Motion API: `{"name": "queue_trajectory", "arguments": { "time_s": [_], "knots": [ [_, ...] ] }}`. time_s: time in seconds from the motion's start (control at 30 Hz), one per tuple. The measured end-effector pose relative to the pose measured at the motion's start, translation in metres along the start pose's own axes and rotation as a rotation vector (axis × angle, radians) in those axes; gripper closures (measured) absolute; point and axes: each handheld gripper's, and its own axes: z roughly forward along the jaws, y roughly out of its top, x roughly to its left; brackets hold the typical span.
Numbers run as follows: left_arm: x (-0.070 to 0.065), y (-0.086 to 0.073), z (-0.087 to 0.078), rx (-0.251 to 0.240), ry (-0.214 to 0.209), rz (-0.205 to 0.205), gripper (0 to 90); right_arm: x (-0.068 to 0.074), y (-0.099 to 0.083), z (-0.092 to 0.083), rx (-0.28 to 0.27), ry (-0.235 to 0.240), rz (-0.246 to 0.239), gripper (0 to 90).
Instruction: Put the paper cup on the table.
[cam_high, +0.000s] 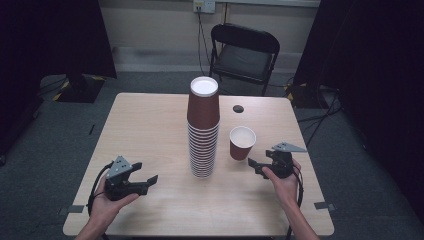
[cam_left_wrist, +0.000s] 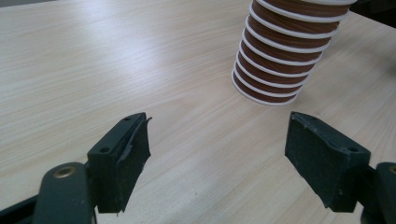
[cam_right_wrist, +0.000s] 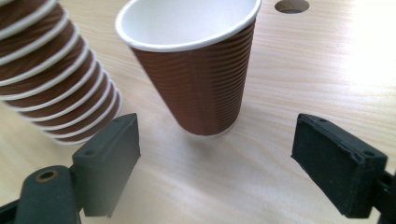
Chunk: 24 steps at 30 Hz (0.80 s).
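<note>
- Your right tongs (cam_high: 256, 165) are sitting at the lower right of the high view, jaws gaping wide with nothing between them.
- The single cup (cam_high: 242, 142) is standing upright on the desk (cam_high: 150, 120), just beyond those tongs, right of centre.
- The cup stack (cam_high: 203, 127) is rising at centre, just left of the cup.
- Your left tongs (cam_high: 147, 182) are resting at lower left, jaws wide and empty.

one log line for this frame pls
left gripper: open, idle | right gripper: open, facing single cup, no contact | cup stack: upside down, mid-table
</note>
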Motion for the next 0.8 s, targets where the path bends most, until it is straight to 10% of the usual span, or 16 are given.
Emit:
{"name": "queue_trajectory", "arguments": {
  "time_s": [0.8],
  "knots": [
    [0.011, -0.005, -0.01, -0.023, 0.028, -0.057, 15.7, 0.012, -0.048, -0.084, -0.016, -0.027, 0.052, 16.7]
  ]
}}
